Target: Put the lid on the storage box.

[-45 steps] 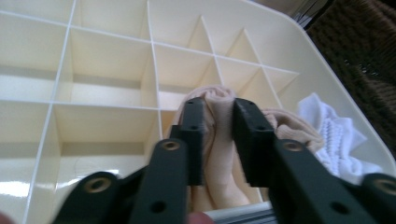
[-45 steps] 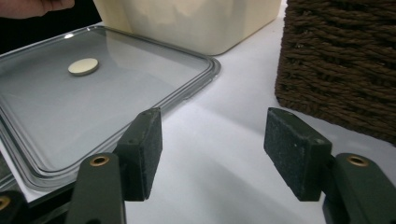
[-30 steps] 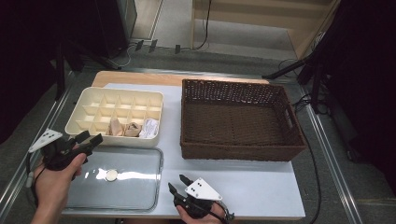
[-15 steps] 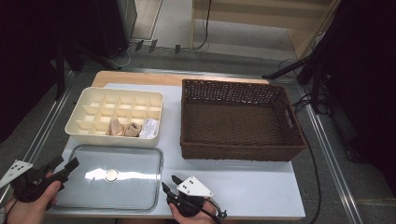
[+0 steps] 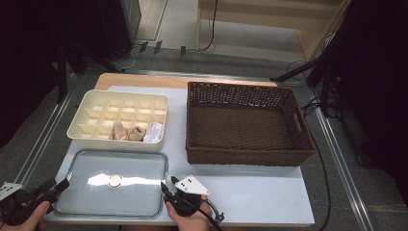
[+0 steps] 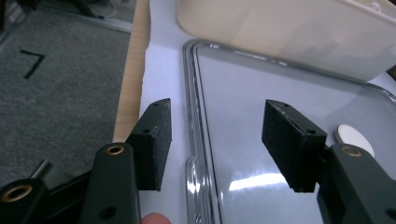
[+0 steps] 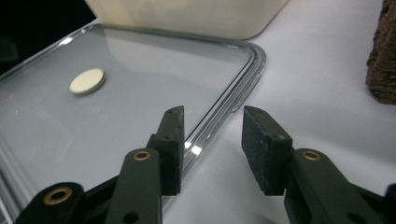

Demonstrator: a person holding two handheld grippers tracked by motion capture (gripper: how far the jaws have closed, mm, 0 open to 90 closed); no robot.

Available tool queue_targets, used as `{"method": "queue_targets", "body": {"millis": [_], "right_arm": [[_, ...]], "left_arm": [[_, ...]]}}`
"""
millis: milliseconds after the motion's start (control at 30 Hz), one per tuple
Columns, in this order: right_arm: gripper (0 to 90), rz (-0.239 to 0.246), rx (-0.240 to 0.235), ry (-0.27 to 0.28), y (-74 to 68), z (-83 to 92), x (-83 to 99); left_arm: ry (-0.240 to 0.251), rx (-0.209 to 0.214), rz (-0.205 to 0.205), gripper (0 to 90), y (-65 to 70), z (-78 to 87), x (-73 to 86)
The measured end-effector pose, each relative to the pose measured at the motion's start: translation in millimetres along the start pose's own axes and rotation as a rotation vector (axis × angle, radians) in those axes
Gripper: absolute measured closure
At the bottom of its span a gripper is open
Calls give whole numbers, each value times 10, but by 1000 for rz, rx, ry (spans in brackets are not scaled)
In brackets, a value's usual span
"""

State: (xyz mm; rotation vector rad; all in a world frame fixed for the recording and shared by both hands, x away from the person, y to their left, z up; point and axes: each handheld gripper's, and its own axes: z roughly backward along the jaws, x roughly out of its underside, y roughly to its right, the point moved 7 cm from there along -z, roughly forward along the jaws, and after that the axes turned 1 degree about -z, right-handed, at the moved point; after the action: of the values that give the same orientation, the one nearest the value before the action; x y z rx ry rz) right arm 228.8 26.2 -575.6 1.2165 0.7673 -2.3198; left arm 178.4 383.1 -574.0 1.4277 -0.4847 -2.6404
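A clear flat lid [image 5: 134,195] with a small white disc [image 5: 115,180] at its centre lies on the white table in front of a cream compartment box [image 5: 115,143]. My left gripper [image 5: 57,185] is at the lid's near-left corner. In the left gripper view its jaws [image 6: 215,121] straddle the lid's left rim [image 6: 194,116] without touching it, and they have just been closing. My right gripper [image 5: 168,184] is at the lid's near-right corner. Its jaws [image 7: 212,119] straddle the lid's right rim [image 7: 233,100], apart from it, and they too have just been closing.
A brown wicker basket [image 5: 250,156] stands on the right half of the table. The cream box holds a few crumpled items [image 5: 134,132] in its front compartments. Bare white tabletop [image 5: 260,192] lies to the right of the lid. The table's left edge [image 6: 128,93] drops to grey floor.
The left hand has come down from beside the cream box to the lid's near-left corner. The right gripper has shifted left to the lid's right edge.
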Motion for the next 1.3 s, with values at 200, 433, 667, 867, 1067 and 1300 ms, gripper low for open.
{"method": "queue_targets", "body": {"millis": [200,433,667,867,1067,1300], "right_arm": [[616,-29,39,-19,16,-144,-53],[598,-55,89,-24,46,-264,-88],[634,-138,92,-28,34,-329,-126],[696,-275,33,-45,94,-339,-158],[678,-311,2,-53,107,-333,-168],[658,-364,-33,-77,119,-322,-178]], "left_arm": [[-39,-13,1,482,-41,32,63],[-62,-32,-10,552,16,91,124],[-71,-13,22,596,53,113,164],[-49,26,67,626,33,123,183],[-26,30,89,625,29,128,198],[-20,31,94,621,32,128,199]]}}
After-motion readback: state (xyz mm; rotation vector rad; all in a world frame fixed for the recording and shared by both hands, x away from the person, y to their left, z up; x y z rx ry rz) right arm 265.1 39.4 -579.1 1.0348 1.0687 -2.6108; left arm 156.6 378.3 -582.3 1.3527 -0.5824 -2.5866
